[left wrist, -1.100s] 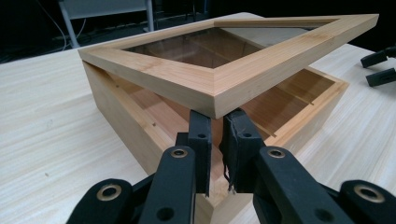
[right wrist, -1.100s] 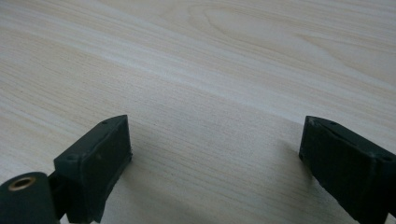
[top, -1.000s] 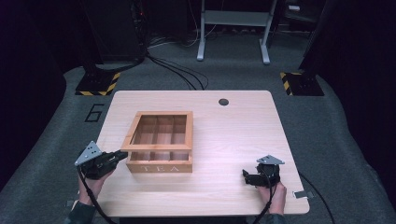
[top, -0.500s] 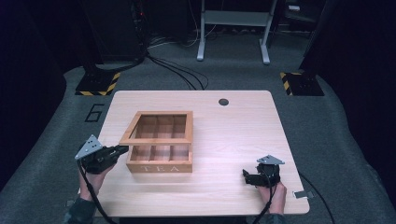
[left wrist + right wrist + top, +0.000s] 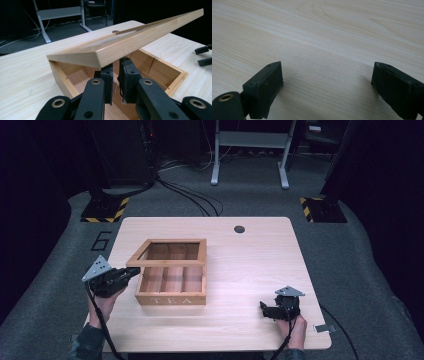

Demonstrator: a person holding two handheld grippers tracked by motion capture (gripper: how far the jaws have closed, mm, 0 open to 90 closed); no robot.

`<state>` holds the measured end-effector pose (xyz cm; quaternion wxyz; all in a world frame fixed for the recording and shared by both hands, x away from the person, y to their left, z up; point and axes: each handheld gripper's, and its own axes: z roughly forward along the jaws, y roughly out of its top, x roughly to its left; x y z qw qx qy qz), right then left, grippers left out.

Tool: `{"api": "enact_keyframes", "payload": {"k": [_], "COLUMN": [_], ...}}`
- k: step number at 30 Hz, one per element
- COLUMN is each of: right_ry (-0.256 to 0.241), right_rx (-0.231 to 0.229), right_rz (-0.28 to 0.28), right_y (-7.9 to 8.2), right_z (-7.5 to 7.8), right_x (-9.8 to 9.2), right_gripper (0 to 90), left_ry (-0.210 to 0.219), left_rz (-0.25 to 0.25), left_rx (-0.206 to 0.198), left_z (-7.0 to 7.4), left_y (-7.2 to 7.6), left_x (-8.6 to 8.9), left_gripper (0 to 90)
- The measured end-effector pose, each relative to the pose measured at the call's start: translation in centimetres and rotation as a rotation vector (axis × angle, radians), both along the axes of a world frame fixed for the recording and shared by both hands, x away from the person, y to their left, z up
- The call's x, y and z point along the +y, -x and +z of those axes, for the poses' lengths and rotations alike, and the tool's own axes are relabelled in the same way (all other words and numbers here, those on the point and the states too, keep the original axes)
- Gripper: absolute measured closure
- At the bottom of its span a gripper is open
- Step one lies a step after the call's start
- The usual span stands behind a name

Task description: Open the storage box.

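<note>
Lid now higher off tea box, over nearly closed left gripper

The raised lid hides the left gripper's tips.

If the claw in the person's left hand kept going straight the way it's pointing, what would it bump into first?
Probably the lifted lid of the wooden tea box. The left claw, nearly closed, sits just under the lid's edge, aimed into the open box; whether it already touches is unclear.
</note>
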<state>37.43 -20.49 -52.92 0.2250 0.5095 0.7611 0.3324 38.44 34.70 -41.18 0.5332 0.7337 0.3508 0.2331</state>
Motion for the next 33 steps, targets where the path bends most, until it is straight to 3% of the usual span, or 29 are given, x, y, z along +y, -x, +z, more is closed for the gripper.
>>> {"api": "enact_keyframes", "payload": {"k": [5, 18, 21, 25, 33], "right_ry": [-0.002, -0.020, -0.062, -0.076, -0.097], "right_rx": [0.001, 0.003, 0.004, -0.005, -0.025], "right_rz": [-0.003, -0.017, -0.022, 0.001, 0.093], "right_y": [0.0, 0.0, 0.0, -0.3, -1.4], "right_z": [0.0, 0.1, 0.4, 1.2, 3.1], "right_x": [0.0, -0.1, 0.1, 1.2, 5.3], "right_gripper": [9.8, 9.6, 9.6, 9.8, 9.9], "left_ry": [-0.033, -0.013, -0.012, -0.016, -0.018], "left_rz": [-0.004, 0.024, 0.029, 0.026, 0.033], "left_rx": [-0.005, -0.019, -0.021, -0.013, -0.016], "left_z": [0.8, 2.1, 2.5, 2.9, 3.6], "left_y": [-0.8, -2.2, -2.7, -3.3, -4.1], "left_x": [-1.1, -1.4, -1.5, -1.6, -1.8], "left_gripper": [81.2, 81.0, 80.9, 80.6, 80.3]}}
